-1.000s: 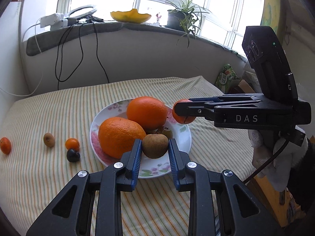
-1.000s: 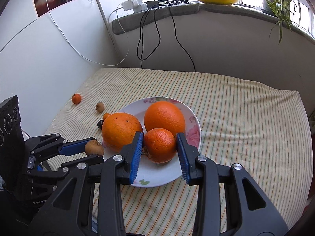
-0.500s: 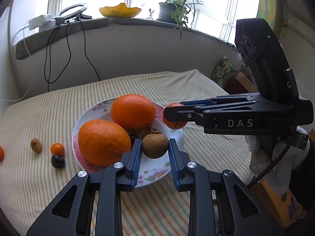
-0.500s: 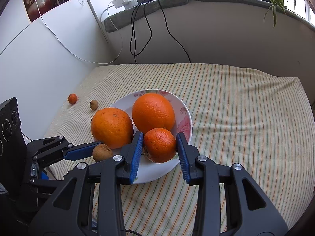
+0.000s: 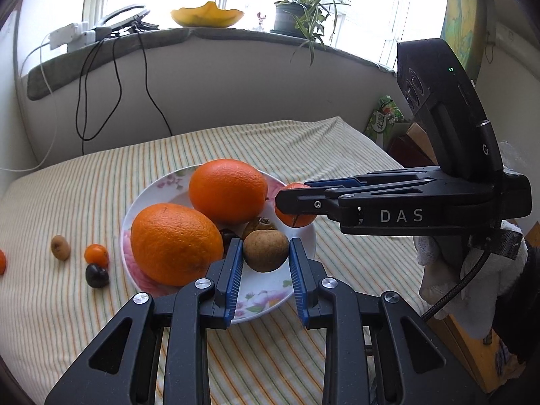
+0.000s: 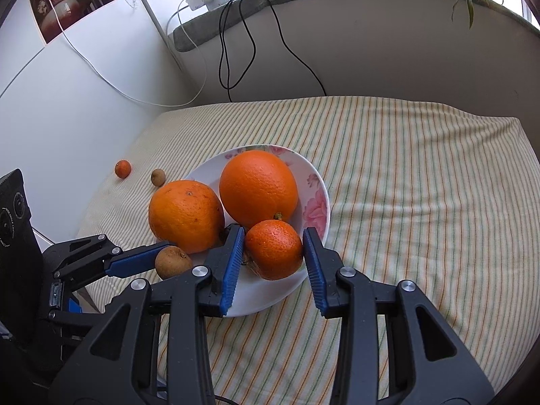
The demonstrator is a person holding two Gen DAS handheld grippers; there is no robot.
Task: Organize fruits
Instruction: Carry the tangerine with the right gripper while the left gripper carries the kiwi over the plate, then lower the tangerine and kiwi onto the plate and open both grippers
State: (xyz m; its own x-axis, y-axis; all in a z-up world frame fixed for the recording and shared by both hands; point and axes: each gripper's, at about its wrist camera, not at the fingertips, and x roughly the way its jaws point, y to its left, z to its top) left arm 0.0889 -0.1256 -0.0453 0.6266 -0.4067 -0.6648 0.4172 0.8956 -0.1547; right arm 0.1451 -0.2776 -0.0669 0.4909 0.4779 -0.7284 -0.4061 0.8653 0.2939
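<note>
Striped worktop open and bare to the right of the floral plate; wall close on the left. Left gripper clenched on a brown longan, held over the plate's near rim, roundish, no clear long axis. Right gripper clasping a small mandarin over the plate's near right edge, stem end toward the big oranges. Two large oranges crowding the plate just beyond both fingers. On the cloth far left: loose longan, kumquat, dark cherry.
</note>
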